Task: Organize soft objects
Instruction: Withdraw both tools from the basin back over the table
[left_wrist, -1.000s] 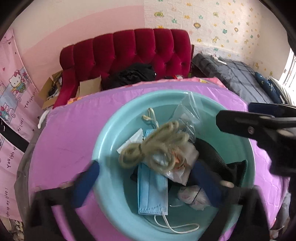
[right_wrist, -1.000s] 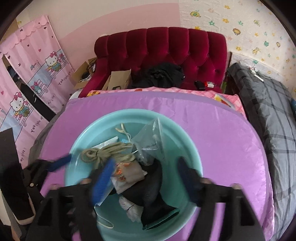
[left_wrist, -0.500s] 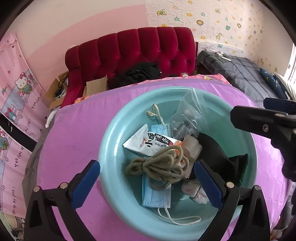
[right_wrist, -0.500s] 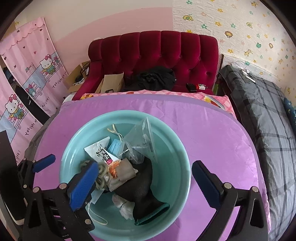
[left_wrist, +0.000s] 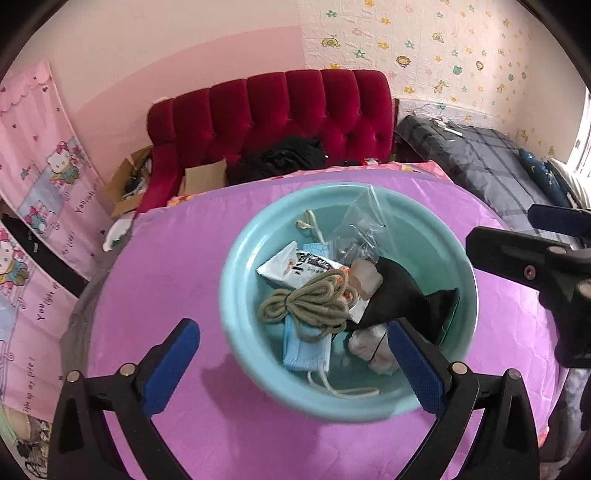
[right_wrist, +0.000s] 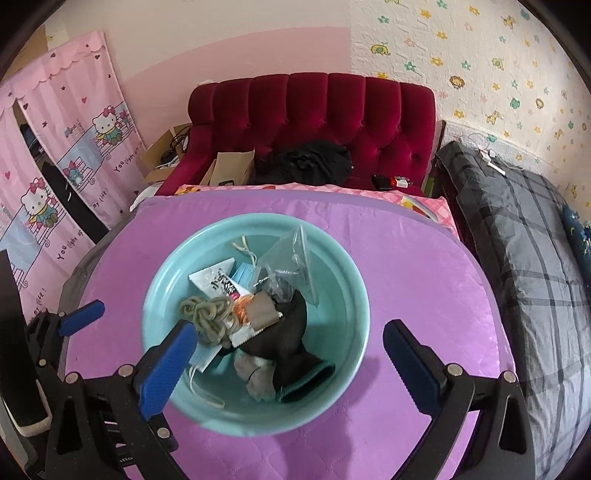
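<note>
Soft objects, heaped in teal basin (left_wrist: 236, 280) at middle of purple quilted tabletop (left_wrist: 155, 280). Contents: coiled olive rope (left_wrist: 306, 306) on top, springy braid; blue pleated face mask (left_wrist: 306, 347) beneath, ear loop trailing; white snack sachet (left_wrist: 295, 266), crinkly foil; clear zip bag (left_wrist: 362, 229) upright against far wall, glossy film; black knit cap (left_wrist: 399, 299), limp; pale sock (left_wrist: 369, 347) under it. Left gripper (left_wrist: 291, 369) above near rim, fingers spread wide, holding nothing. Right gripper (right_wrist: 288, 365) likewise, fingers apart, empty. Advice for next pick, as judged: take rope first, pinch across bundled middle, lift straight to avoid dragging mask loops. Beyond: red tufted headboard (left_wrist: 273, 110), grey plaid bedding (right_wrist: 524, 251).
</note>
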